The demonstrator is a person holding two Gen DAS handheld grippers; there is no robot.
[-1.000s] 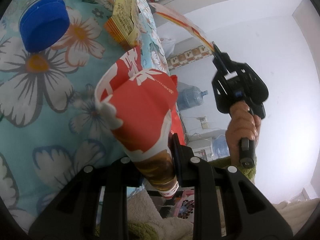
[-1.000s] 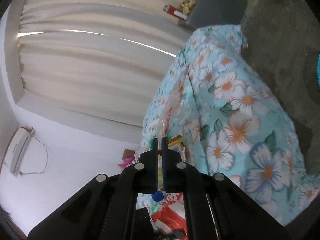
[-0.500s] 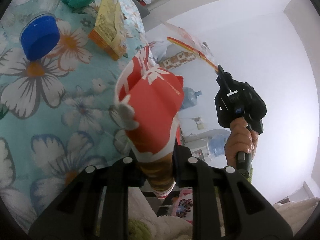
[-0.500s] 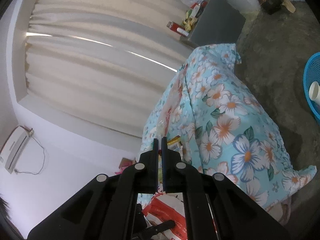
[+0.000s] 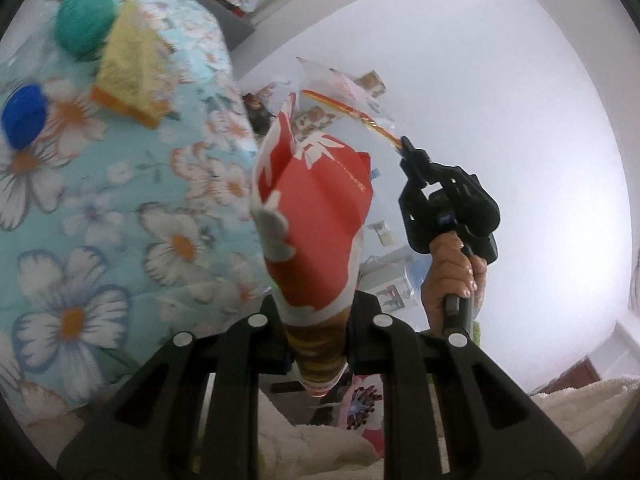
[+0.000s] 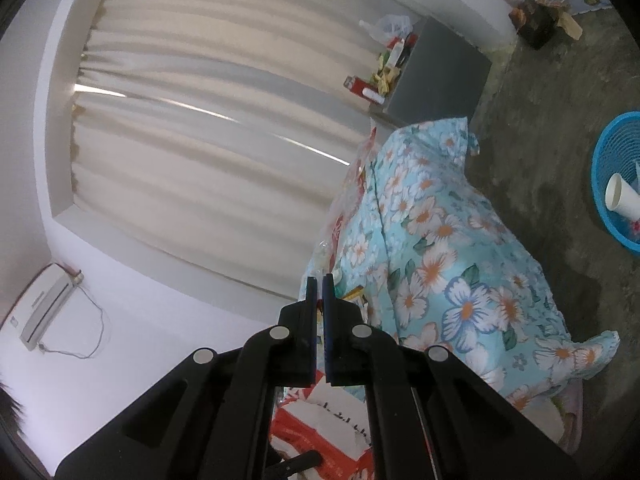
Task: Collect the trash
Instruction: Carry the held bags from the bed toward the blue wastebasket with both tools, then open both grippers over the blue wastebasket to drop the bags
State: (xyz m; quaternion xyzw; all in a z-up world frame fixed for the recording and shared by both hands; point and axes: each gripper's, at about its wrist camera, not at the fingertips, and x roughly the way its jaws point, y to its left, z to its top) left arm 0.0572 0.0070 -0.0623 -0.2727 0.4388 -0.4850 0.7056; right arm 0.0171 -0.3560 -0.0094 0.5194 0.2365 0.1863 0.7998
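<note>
Fingers of the left gripper (image 5: 316,320) pinch a red snack packet (image 5: 316,216); right gripper (image 6: 319,292) clamps a clear wrapper (image 5: 344,92) by its thin edge (likely to slip free before reaching the blue basket (image 6: 600,168)).

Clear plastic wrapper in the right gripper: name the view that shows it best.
Left wrist view: the clear plastic wrapper shows side-on, pinched by the right gripper. The right wrist view catches only a faint edge-on sliver beyond its fingertips.

Home: curtains (image 6: 208,128), floral bedcover (image 6: 460,264)
</note>
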